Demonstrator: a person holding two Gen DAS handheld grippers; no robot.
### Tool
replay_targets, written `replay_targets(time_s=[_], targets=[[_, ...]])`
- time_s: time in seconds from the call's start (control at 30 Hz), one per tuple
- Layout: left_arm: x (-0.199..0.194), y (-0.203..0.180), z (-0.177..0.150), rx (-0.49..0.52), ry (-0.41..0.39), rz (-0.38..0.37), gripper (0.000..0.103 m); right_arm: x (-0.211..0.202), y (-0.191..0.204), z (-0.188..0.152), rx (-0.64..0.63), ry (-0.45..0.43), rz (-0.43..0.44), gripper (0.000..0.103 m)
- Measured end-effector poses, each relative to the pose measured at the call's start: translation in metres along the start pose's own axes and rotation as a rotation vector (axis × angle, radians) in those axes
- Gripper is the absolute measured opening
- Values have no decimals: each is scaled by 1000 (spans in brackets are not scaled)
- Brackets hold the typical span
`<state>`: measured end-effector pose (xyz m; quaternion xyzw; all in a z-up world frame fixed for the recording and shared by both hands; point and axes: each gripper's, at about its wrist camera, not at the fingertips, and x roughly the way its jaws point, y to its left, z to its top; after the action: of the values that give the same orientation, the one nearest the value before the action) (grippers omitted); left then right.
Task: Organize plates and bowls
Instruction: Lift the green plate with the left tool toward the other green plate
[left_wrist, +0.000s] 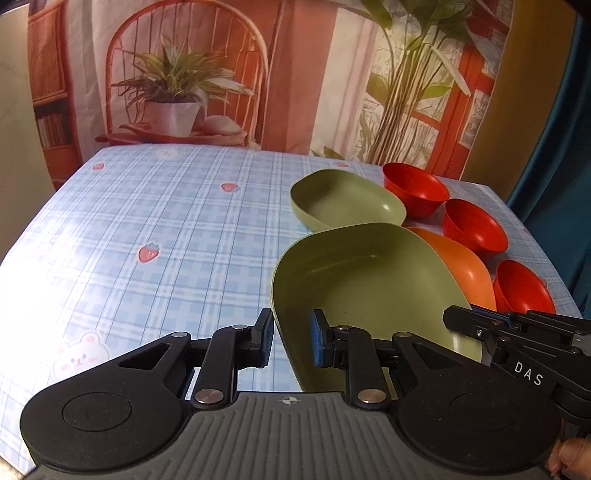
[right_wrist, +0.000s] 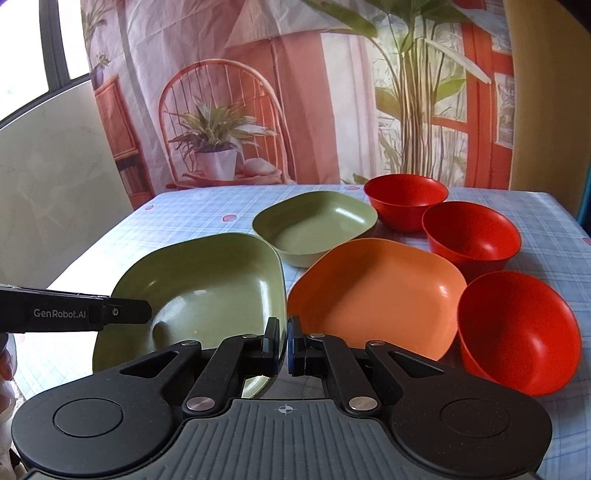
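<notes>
A large green plate (left_wrist: 369, 288) (right_wrist: 207, 291) is held tilted above the table. My right gripper (right_wrist: 287, 345) is shut on its right rim; it shows at the right of the left wrist view (left_wrist: 491, 328). My left gripper (left_wrist: 291, 338) is open, its jaws straddling the plate's left rim without pinching it; one of its fingers (right_wrist: 125, 312) shows in the right wrist view. A smaller green plate (left_wrist: 345, 199) (right_wrist: 314, 227) lies behind. An orange plate (left_wrist: 467, 269) (right_wrist: 376, 291) lies to the right. Three red bowls (left_wrist: 415, 188) (left_wrist: 474, 225) (left_wrist: 522, 286) (right_wrist: 404, 201) (right_wrist: 471, 234) (right_wrist: 517, 328) line the right side.
The table has a blue checked cloth (left_wrist: 155, 229) with strawberry prints. A printed backdrop (left_wrist: 236, 74) of a chair and plants hangs behind it. The table's right edge (left_wrist: 546, 258) is close to the bowls. A blue curtain (left_wrist: 554, 155) hangs at the right.
</notes>
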<state>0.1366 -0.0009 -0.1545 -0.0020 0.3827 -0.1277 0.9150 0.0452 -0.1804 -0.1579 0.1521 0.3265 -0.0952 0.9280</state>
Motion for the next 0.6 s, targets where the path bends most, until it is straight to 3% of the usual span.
replay_targets(time_s=[0.27, 0.6], targets=[[12, -33, 47, 117, -15, -78, 23, -14, -32, 22, 79, -40, -41, 5], [58, -65, 79, 203, 46, -181, 23, -7, -76, 34, 149, -23, -112, 5]])
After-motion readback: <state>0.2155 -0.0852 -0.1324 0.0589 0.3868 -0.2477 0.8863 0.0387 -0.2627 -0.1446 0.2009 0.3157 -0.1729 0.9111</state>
